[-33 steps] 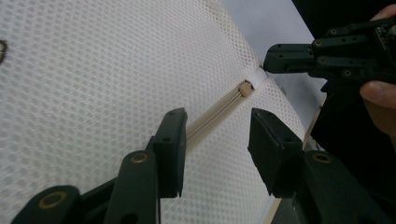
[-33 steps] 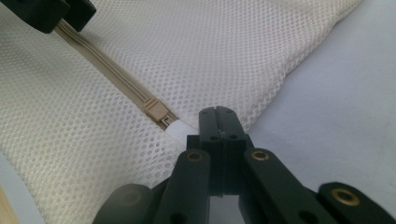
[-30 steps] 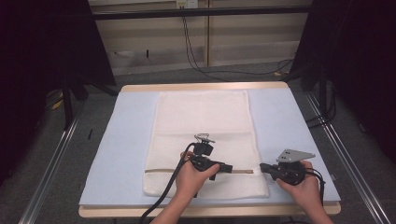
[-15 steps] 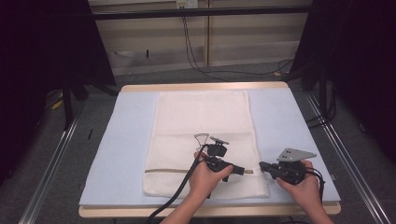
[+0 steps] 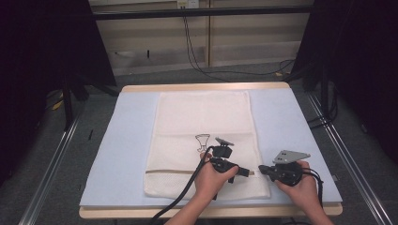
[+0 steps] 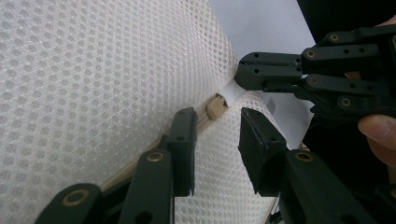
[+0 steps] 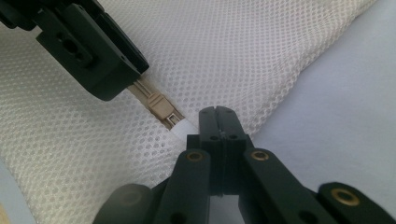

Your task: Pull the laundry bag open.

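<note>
A white mesh bag (image 5: 202,122) lies flat on the pale blue mat (image 5: 117,140). Its beige zipper (image 5: 173,171) runs across near the front edge. My right gripper (image 7: 217,112) is shut on the white tab (image 7: 184,127) at the zipper's end, next to the beige slider (image 7: 159,106). My left gripper (image 6: 218,116) hovers over the zipper with its jaws apart. They have just been closing, and the slider (image 6: 217,106) sits just past their tips, not pinched. In the high view the left gripper (image 5: 246,172) almost meets the right gripper (image 5: 260,169) at the bag's front right corner.
The table's wooden front edge (image 5: 141,213) lies just below the hands. A small black print (image 5: 202,140) marks the bag's middle. Metal rails (image 5: 51,164) flank the table, and cables (image 5: 197,56) trail on the floor behind.
My left gripper has slid to the right along the zipper, closing up on the right gripper. The right hand has stayed where it was.
</note>
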`<move>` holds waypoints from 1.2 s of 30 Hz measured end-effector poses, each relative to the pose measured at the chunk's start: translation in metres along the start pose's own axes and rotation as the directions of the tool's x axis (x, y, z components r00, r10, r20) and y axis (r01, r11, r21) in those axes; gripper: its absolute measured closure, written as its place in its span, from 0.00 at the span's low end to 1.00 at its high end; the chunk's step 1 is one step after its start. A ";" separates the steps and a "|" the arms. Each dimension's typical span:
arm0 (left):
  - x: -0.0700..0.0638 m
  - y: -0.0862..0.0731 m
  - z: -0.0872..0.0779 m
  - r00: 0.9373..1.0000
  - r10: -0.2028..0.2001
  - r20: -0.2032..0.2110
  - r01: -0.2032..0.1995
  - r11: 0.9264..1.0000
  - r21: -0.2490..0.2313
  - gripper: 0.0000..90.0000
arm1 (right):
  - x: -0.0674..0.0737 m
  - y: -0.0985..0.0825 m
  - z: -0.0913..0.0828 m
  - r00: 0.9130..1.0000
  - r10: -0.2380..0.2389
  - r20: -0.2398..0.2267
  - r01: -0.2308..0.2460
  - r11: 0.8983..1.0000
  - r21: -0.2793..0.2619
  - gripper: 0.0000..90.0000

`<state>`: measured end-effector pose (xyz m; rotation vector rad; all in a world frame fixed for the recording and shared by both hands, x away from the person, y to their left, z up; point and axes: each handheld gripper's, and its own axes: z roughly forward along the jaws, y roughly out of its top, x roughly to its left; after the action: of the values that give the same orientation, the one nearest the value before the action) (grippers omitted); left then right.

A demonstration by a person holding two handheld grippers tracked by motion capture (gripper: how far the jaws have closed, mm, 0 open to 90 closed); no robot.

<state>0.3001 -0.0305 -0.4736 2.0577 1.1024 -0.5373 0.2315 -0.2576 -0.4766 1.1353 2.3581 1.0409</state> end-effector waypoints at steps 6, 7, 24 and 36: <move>-0.003 0.002 0.008 0.999 -0.042 0.007 0.042 0.999 -0.010 0.78 | -0.001 -0.001 0.001 1.000 0.014 -0.007 -0.014 1.000 -0.003 1.00; -0.002 0.003 0.010 0.999 -0.043 -0.003 0.043 0.999 -0.009 0.78 | -0.001 -0.002 0.001 1.000 0.012 -0.007 -0.012 1.000 -0.003 1.00; -0.003 0.005 0.028 0.995 -0.101 0.021 0.102 0.994 -0.030 0.96 | 0.000 -0.002 0.002 1.000 0.001 -0.002 -0.001 1.000 0.000 1.00; 0.001 0.004 0.021 0.991 -0.128 0.031 0.129 0.991 -0.028 0.97 | 0.001 -0.004 0.004 0.999 -0.040 -0.003 0.040 0.999 0.002 1.00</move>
<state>0.3033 -0.0471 -0.4860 1.9562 1.2250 -0.6083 0.2308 -0.2562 -0.4822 1.0837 2.3753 1.0274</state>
